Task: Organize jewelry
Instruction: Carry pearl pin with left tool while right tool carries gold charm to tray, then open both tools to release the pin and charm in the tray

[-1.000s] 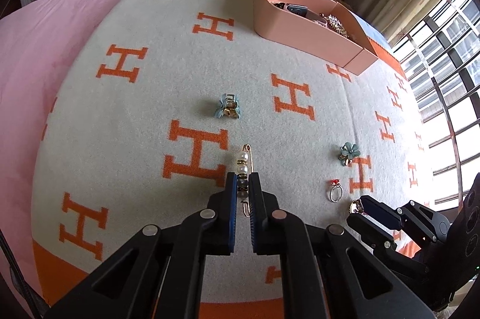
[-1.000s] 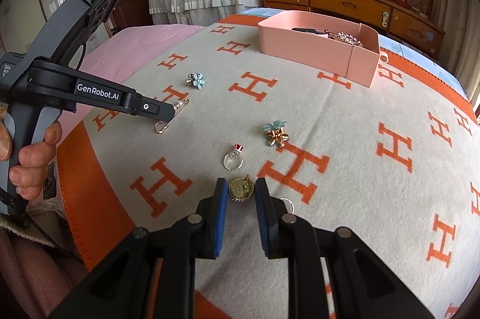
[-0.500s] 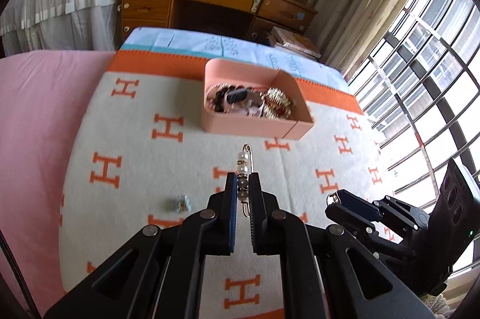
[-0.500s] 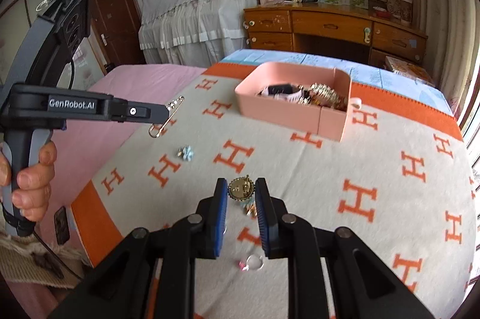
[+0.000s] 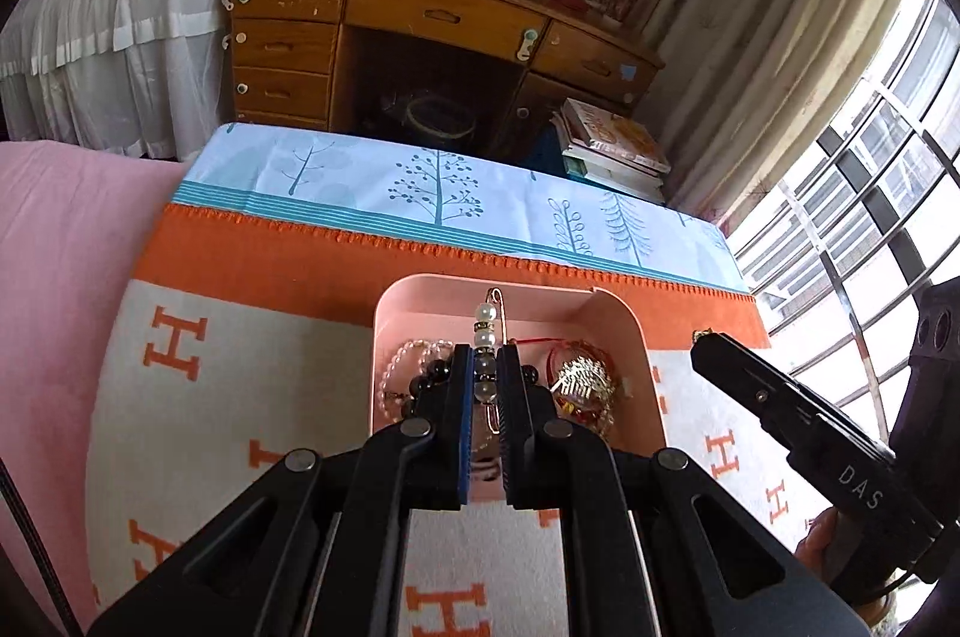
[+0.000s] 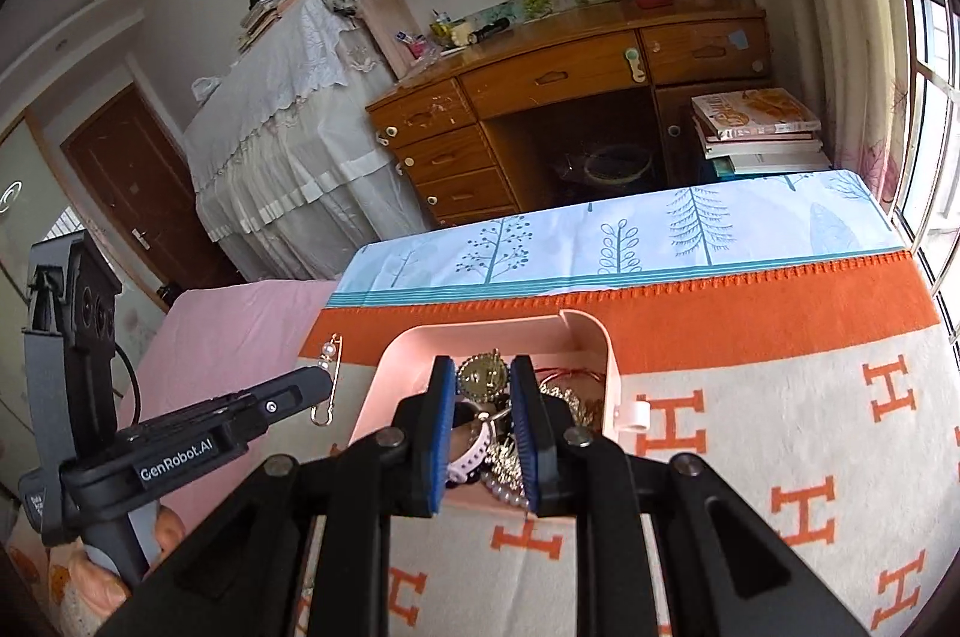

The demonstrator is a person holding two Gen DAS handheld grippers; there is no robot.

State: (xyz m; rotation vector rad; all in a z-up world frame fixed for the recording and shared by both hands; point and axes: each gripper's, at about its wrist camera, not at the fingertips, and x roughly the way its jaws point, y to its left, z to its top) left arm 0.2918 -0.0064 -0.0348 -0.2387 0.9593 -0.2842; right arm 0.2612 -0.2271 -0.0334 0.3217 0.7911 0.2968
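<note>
My left gripper (image 5: 485, 367) is shut on a gold safety-pin brooch with pearl beads (image 5: 486, 331) and holds it above the pink jewelry box (image 5: 420, 289). The box holds bead bracelets, a red cord and a gold piece (image 5: 579, 376). My right gripper (image 6: 480, 378) is shut on a round gold brooch (image 6: 480, 373), also held over the pink box (image 6: 396, 343), which holds a pale watch strap and pearls. The left gripper and its pin brooch (image 6: 329, 379) show at the left of the right wrist view. The right gripper's finger (image 5: 744, 373) shows at the right of the left wrist view.
The box sits near the far orange border of the H-patterned blanket (image 5: 240, 397) on a bed. Beyond lie a blue tree-print sheet (image 5: 420, 193), a wooden desk (image 5: 432, 37), stacked books (image 5: 612, 145) and a window at the right.
Both grippers have risen off the blanket with their brooches and moved forward to the pink box, which now lies directly under the fingertips. The loose pieces on the blanket have dropped out of view.
</note>
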